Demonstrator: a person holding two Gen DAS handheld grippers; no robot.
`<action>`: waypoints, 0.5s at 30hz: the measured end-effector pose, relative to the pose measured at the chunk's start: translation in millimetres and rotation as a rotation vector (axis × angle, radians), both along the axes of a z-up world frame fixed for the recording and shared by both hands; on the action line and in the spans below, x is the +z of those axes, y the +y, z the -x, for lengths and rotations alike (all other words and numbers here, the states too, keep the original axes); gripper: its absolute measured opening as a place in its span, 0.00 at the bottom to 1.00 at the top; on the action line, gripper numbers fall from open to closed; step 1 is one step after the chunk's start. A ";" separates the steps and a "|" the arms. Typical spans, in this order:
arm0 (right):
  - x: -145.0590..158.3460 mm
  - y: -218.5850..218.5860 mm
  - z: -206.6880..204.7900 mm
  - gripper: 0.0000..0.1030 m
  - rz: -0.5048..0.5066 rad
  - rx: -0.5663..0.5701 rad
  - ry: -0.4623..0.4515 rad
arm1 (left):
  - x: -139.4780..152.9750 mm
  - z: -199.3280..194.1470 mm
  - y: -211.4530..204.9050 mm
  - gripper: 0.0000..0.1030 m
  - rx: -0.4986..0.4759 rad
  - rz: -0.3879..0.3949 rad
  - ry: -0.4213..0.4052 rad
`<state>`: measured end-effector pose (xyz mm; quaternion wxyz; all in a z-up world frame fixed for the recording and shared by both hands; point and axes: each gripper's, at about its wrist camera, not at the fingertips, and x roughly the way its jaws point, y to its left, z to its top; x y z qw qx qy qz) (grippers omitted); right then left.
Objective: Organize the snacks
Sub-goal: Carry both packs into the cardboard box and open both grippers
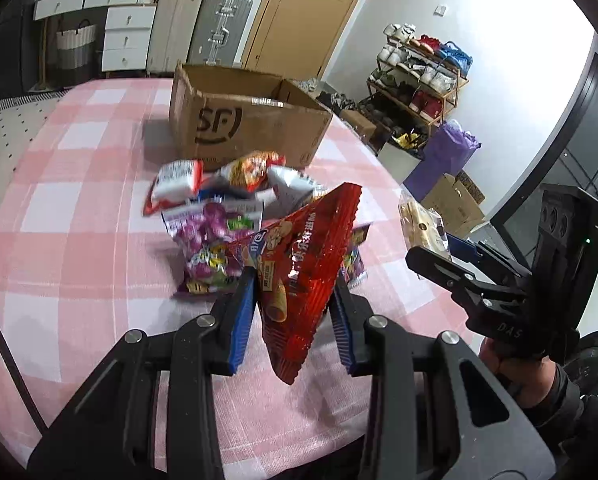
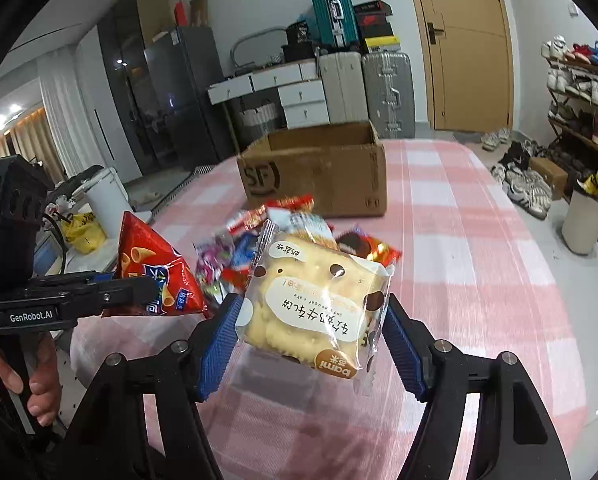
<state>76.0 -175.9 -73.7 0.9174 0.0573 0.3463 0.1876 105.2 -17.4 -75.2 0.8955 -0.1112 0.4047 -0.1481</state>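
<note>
Above the checked table (image 1: 79, 184), one red chip bag (image 1: 299, 280) in left jaws, one biscuit pack (image 2: 315, 304) in right.

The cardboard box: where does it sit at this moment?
The cardboard box stands open on the pink checked table, centre of both views, just beyond the snack pile, far side from both grippers.
</note>
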 end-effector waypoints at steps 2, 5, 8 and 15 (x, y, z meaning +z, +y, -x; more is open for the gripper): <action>7.0 1.4 -2.9 0.68 -0.003 0.008 -0.014 | 1.6 0.1 6.3 0.31 0.006 -0.002 -0.020; 17.1 2.0 -10.0 0.68 -0.011 0.014 -0.033 | 18.8 -4.2 9.4 0.31 0.017 0.000 -0.045; 29.1 2.6 -19.8 0.68 -0.014 0.029 -0.057 | 42.6 -11.1 11.2 0.31 0.032 -0.002 -0.076; 58.3 1.0 -56.4 0.68 -0.017 0.067 -0.092 | 85.3 -42.2 19.6 0.31 0.070 -0.005 -0.128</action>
